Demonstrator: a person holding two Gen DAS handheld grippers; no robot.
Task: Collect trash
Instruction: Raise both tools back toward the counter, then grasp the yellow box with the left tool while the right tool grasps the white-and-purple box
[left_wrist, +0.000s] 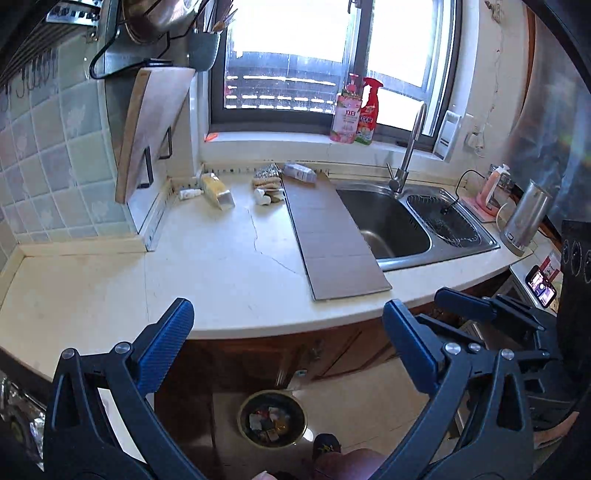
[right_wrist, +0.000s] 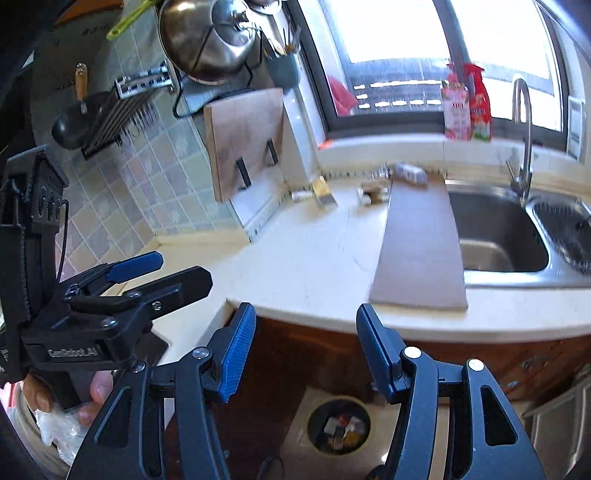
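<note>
Trash lies at the back of the white counter (left_wrist: 229, 266): a yellow carton (left_wrist: 217, 190), a small white bottle (left_wrist: 190, 193), a crumpled wrapper pile (left_wrist: 266, 181) and a white box (left_wrist: 301, 171). A flat cardboard sheet (left_wrist: 332, 232) lies beside the sink. A round bin (left_wrist: 272, 419) with trash in it stands on the floor below; it also shows in the right wrist view (right_wrist: 339, 424). My left gripper (left_wrist: 288, 328) is open and empty over the counter's front edge. My right gripper (right_wrist: 306, 332) is open and empty, to its right.
A steel sink (left_wrist: 388, 221) with a tap (left_wrist: 406, 155) is on the right. A cutting board (left_wrist: 151, 129) leans on the tiled wall. Spray bottles (left_wrist: 356, 110) stand on the window sill. A kettle (left_wrist: 524, 218) stands at far right.
</note>
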